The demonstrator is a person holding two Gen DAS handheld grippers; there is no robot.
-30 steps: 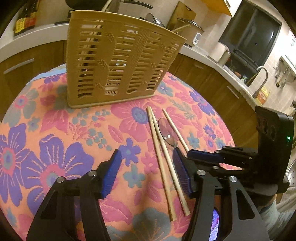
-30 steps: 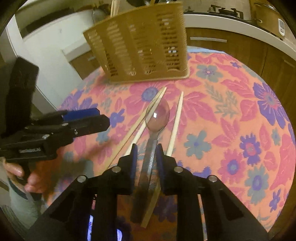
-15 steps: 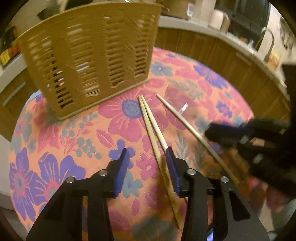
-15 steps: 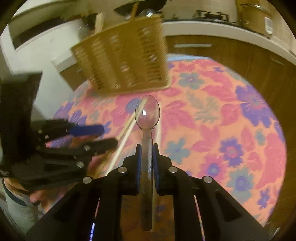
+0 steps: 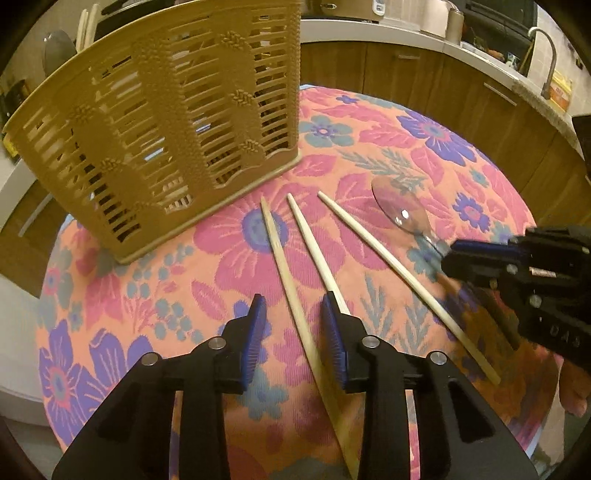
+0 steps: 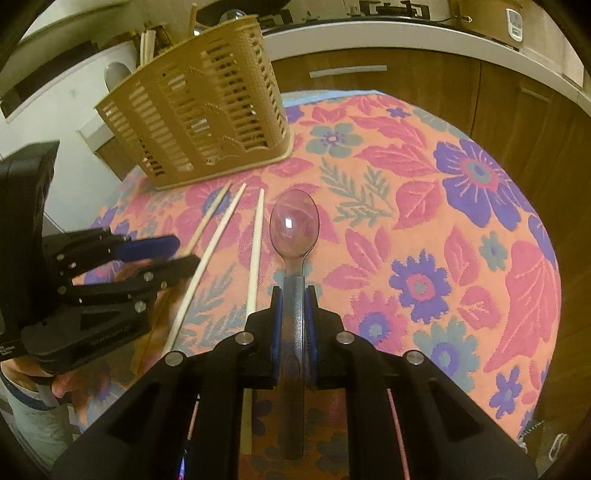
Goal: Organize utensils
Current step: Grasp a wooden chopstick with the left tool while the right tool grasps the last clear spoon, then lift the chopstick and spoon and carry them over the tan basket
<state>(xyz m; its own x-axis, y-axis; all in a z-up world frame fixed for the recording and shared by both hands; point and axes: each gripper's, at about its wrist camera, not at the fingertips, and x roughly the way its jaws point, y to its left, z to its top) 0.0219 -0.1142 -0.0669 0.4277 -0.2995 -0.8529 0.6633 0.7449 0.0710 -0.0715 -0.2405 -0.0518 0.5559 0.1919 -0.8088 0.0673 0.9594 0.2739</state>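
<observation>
A tan slatted utensil basket point(image 5: 159, 122) stands at the back of the round table; it also shows in the right wrist view point(image 6: 207, 114). Three pale chopsticks point(image 5: 295, 280) lie fanned on the floral cloth in front of it. My left gripper point(image 5: 293, 332) is open, its fingers either side of the leftmost chopstick, with a second one against the right finger. My right gripper point(image 6: 293, 314) is shut on the handle of a clear plastic spoon point(image 6: 294, 225), held above the cloth right of the chopsticks point(image 6: 255, 254). The spoon's bowl shows in the left wrist view point(image 5: 400, 212).
The floral cloth point(image 6: 461, 240) covers the round table. Wooden cabinets and a white counter point(image 6: 406, 33) ring the back and right. A sink tap point(image 5: 546, 55) stands at far right. Chopsticks and a spoon stick up from the basket's far side point(image 5: 74, 40).
My right gripper shut on the spoon and lifted it away to the right. My left gripper moved forward over the chopsticks and narrowed its opening around the leftmost one.
</observation>
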